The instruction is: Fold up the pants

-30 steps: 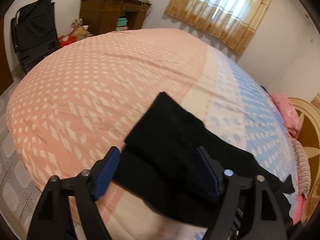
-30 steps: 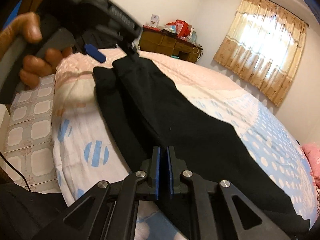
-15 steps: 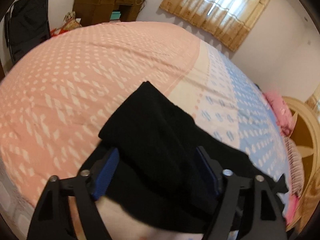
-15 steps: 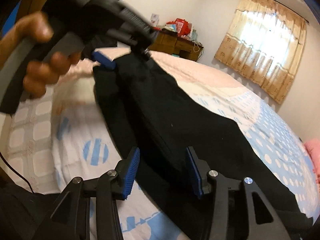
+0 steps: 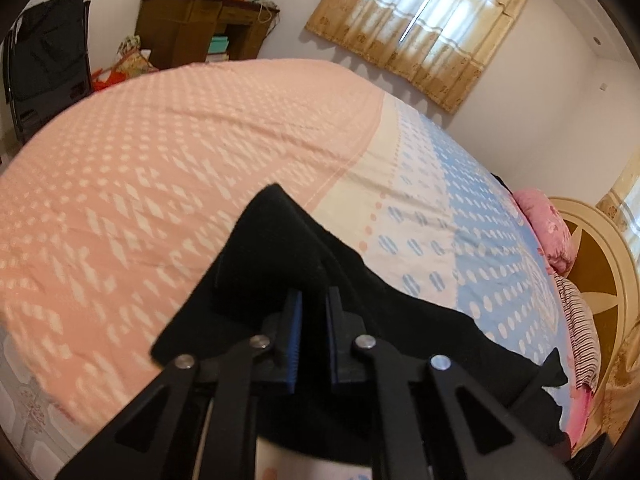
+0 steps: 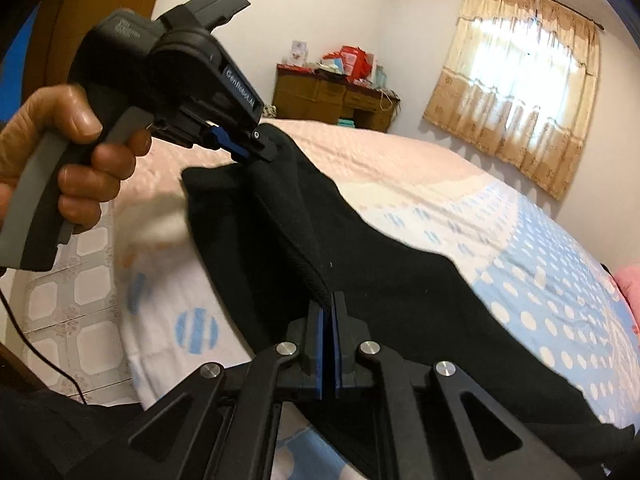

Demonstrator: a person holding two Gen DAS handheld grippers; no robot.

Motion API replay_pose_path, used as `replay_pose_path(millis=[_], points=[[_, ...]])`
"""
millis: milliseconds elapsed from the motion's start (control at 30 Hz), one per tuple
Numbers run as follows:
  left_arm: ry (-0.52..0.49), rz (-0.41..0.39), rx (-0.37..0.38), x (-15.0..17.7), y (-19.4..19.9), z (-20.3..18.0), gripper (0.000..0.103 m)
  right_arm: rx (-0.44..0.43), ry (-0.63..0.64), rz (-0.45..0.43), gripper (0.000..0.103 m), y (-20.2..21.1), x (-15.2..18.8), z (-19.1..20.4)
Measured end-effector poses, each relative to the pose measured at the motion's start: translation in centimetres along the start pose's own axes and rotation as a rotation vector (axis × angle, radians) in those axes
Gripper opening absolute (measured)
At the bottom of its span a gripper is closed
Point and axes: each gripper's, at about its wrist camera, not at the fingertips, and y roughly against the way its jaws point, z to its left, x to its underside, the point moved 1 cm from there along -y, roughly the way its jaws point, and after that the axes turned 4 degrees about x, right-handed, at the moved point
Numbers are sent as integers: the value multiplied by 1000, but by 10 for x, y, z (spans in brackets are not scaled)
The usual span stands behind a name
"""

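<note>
The black pants (image 5: 420,332) lie along the near edge of the bed, also in the right wrist view (image 6: 380,272). My left gripper (image 5: 313,336) is shut on a raised fold of the pants at one end; it also shows, held by a hand, in the right wrist view (image 6: 256,152). My right gripper (image 6: 329,344) is shut on a raised edge of the pants further along. The cloth between the two grippers is lifted off the bed.
The bed (image 5: 200,152) has a pink and blue dotted sheet (image 6: 560,264). A pink pillow (image 5: 548,232) and a round headboard (image 5: 600,280) are at the far right. A wooden desk (image 5: 200,36) and a black chair (image 5: 44,76) stand beyond. Tiled floor (image 6: 80,312) is at the left.
Both grippers were open half a second ago and have closed on the pants. The cloth edge has risen off the bed between them.
</note>
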Motion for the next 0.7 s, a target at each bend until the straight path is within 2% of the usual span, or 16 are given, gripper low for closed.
replay_pose_path(millis=[167, 200, 267, 333, 367, 467, 533, 633, 667, 700], points=[[-73, 0, -81, 9, 15, -2, 11, -25, 53, 26, 3, 4, 6, 8], [-96, 0, -116, 12, 15, -2, 11, -31, 71, 41, 3, 1, 9, 11], [-146, 2, -232, 18, 10, 3, 13, -33, 110, 84, 3, -9, 18, 22], [-147, 20, -356, 21, 4, 16, 15, -11, 138, 98, 4, -20, 26, 29], [-130, 26, -375, 21, 5, 23, 18, 2, 151, 86, 4, -21, 29, 32], [-70, 5, -397, 14, 14, 34, 19, 33, 203, 62, 5, -18, 29, 39], [-103, -52, -361, 6, 22, 21, 19, 14, 159, 72, 5, -18, 26, 34], [-216, -110, -306, -4, 22, -12, 35, -99, -25, 58, 14, -5, 15, 6], [-246, -126, -295, -7, 18, -22, 44, -134, -108, 45, 20, 1, 12, -7], [-272, -145, -286, -9, 14, -30, 51, -175, -228, 23, 30, 11, 9, -27]])
